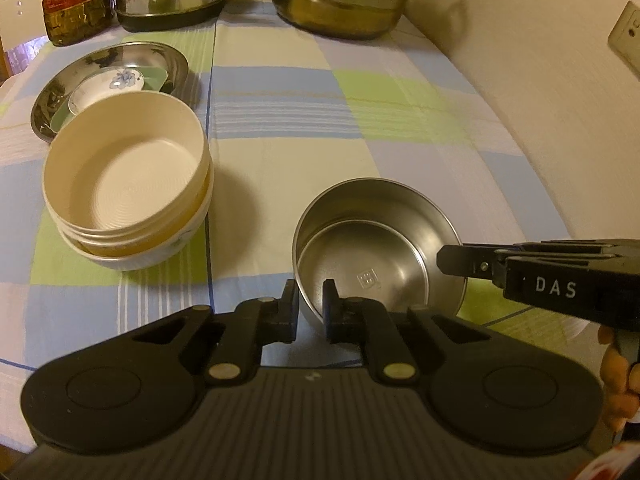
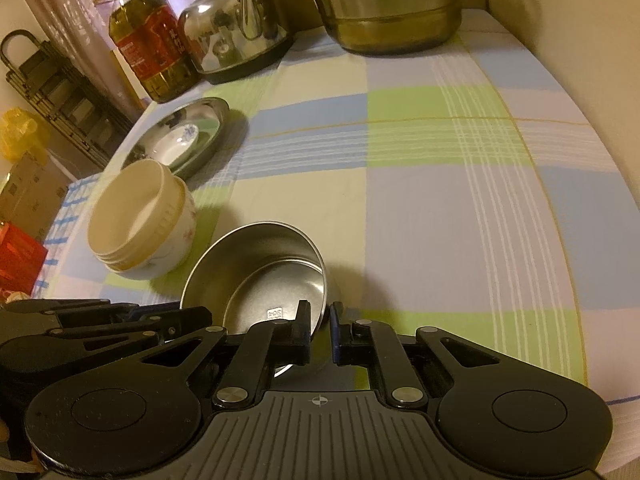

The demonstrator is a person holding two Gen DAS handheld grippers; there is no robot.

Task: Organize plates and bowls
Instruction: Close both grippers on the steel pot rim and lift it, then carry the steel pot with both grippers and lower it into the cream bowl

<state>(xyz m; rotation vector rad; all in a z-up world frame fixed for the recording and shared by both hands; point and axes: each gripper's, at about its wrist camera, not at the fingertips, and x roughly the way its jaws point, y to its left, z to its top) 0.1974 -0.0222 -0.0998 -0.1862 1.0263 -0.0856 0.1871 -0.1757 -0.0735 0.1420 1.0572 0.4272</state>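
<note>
A steel bowl (image 1: 380, 236) (image 2: 260, 264), tilted, with a smaller steel bowl nested inside, sits on the checked tablecloth. My left gripper (image 1: 311, 312) is shut on its near rim. My right gripper (image 2: 320, 334) is shut on its right rim and shows in the left wrist view (image 1: 452, 260). A cream bowl (image 1: 124, 168) (image 2: 132, 208) sits stacked inside a white flowered bowl (image 1: 160, 248) (image 2: 176, 240) to the left. Behind it a steel plate (image 1: 176, 56) (image 2: 216, 114) holds a green plate and a small white flowered dish (image 1: 108, 84) (image 2: 176, 142).
An oil bottle (image 2: 150, 44), a steel kettle (image 2: 236, 28) and a large steel pot (image 2: 384, 4) stand along the table's back edge. A wall (image 1: 540, 80) runs along the right side. A folded rack (image 2: 52, 88) and boxes stand left of the table.
</note>
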